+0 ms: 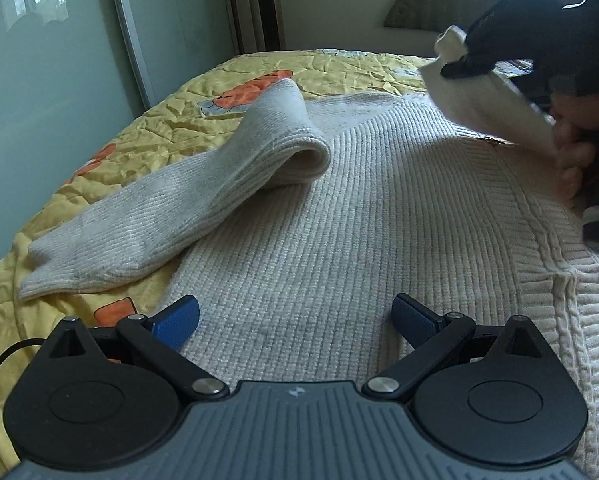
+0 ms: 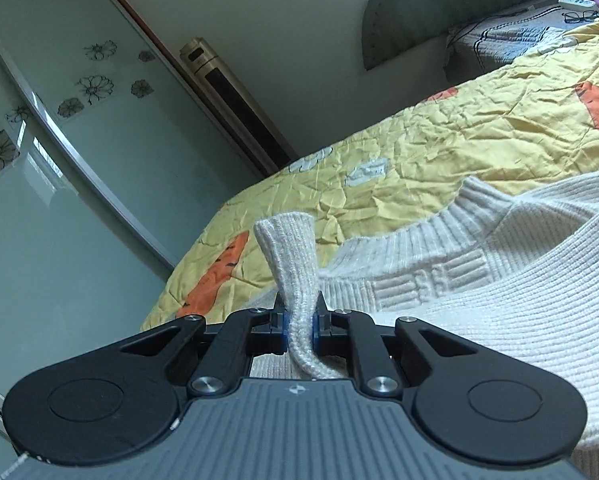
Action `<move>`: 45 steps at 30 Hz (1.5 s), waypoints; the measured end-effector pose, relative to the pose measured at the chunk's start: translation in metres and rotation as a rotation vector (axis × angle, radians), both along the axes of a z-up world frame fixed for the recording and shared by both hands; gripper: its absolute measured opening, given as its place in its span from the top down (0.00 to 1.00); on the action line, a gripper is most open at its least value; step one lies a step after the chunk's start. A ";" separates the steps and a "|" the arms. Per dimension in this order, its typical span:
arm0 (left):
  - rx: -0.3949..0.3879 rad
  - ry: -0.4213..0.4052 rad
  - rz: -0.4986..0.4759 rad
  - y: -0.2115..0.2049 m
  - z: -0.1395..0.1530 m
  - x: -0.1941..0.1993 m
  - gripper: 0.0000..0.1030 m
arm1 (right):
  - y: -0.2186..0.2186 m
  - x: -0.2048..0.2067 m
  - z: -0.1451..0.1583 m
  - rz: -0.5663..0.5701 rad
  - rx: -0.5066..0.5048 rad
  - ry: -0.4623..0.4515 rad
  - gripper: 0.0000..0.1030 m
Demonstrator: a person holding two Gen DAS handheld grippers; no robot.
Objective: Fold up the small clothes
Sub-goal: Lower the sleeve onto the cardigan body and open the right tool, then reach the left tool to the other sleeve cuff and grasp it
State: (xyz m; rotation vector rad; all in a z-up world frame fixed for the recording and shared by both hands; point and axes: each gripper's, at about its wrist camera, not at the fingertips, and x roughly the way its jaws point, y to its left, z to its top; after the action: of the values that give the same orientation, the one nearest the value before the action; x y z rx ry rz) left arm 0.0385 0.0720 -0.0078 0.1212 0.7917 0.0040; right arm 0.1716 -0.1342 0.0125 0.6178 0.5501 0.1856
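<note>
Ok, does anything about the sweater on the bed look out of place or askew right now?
One sleeve is doubled back in a loose hump at the sweater's edge and spills onto the yellow quilt. The right gripper pinches the other cuff up.

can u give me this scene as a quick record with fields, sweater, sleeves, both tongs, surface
garment: cream ribbed sweater, spread flat on the bed
surface: yellow quilt with orange print
left sleeve: grey-white sleeve folded in, its loop resting on the sweater body
right sleeve: cuff pinched and lifted off the sweater
right tongs: shut on the cuff
left tongs: open, nothing between them, over the sweater's lower part
collar: ribbed neckline, lying open
</note>
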 end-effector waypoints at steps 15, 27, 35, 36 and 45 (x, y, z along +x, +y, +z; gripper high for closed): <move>-0.009 -0.005 0.024 0.007 0.003 -0.005 0.00 | 0.012 -0.009 -0.024 0.247 0.035 0.184 0.42; -0.008 -0.042 0.134 0.039 0.010 -0.010 0.00 | 0.055 -0.048 -0.004 0.342 -0.258 0.043 0.38; -0.036 -0.108 0.393 0.106 0.022 -0.009 0.00 | 0.116 -0.088 0.008 0.491 -0.578 -0.151 0.38; -0.051 -0.110 0.431 0.117 0.023 -0.009 0.00 | 0.123 -0.092 0.010 0.509 -0.604 -0.180 0.38; -0.508 -0.018 0.571 0.214 0.017 -0.018 0.00 | 0.208 -0.115 0.006 0.715 -0.857 -0.374 0.39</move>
State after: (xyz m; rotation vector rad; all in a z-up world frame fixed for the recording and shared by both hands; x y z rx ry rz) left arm 0.0205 0.2862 0.0088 -0.5870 0.7662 0.3415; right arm 0.0566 0.0735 0.0190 -0.4664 0.4122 0.6780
